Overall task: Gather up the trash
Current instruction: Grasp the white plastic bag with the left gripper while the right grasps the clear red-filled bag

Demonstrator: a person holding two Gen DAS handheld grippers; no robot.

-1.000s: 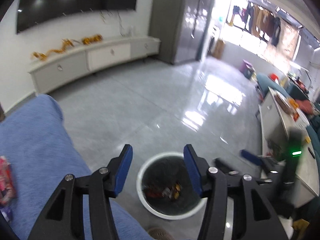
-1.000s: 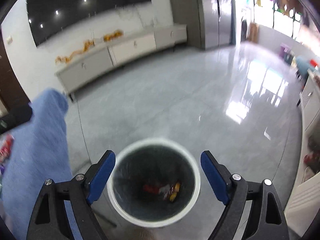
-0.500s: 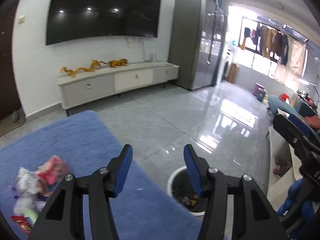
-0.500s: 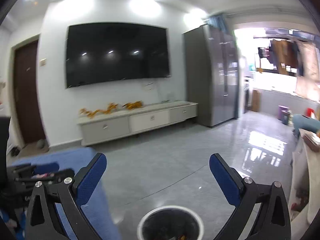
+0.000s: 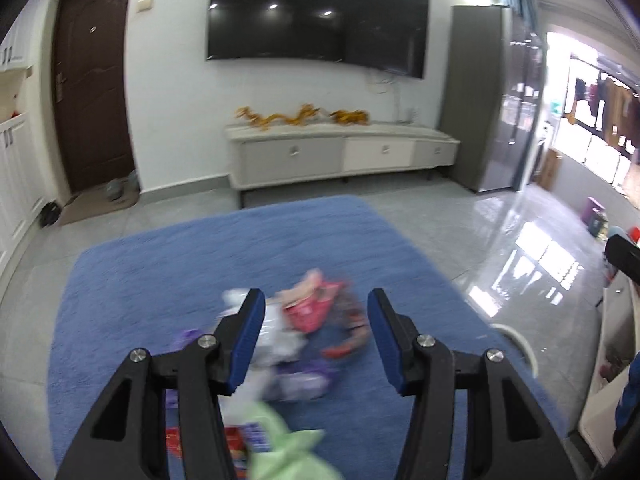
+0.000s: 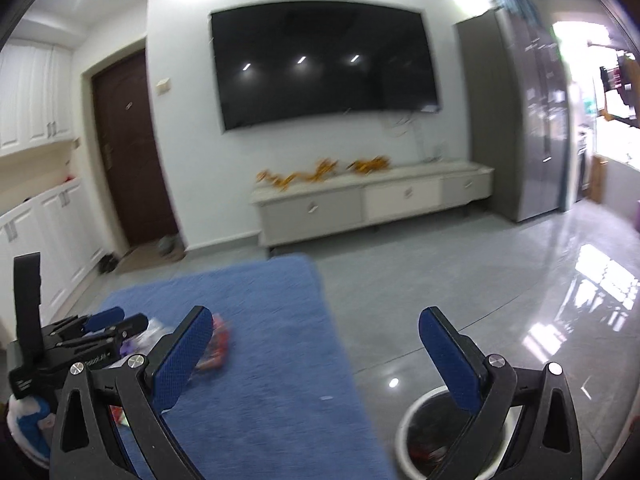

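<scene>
A heap of wrappers lies on the blue rug (image 5: 200, 264): a pink-red packet (image 5: 310, 308), white and purple scraps (image 5: 296, 376) and a pale green bag (image 5: 288, 452) at the front. My left gripper (image 5: 316, 340) is open and empty, above the heap. My right gripper (image 6: 316, 352) is open and empty, above the rug's right edge; the white bin (image 6: 416, 432) with trash inside sits below its right finger. The bin's rim (image 5: 516, 338) shows in the left view. The left gripper (image 6: 108, 320) appears at the right view's left.
A white TV cabinet (image 5: 340, 152) stands along the far wall under a black TV (image 5: 316, 16). A brown door (image 5: 92, 80) is at the far left, a grey cupboard (image 5: 480, 96) at the right. Glossy grey floor tiles (image 6: 500, 280) lie right of the rug.
Both grippers have swung away from above the bin toward the rug. The left one now faces the wrapper heap; the bin has slipped to the right edge of its view.
</scene>
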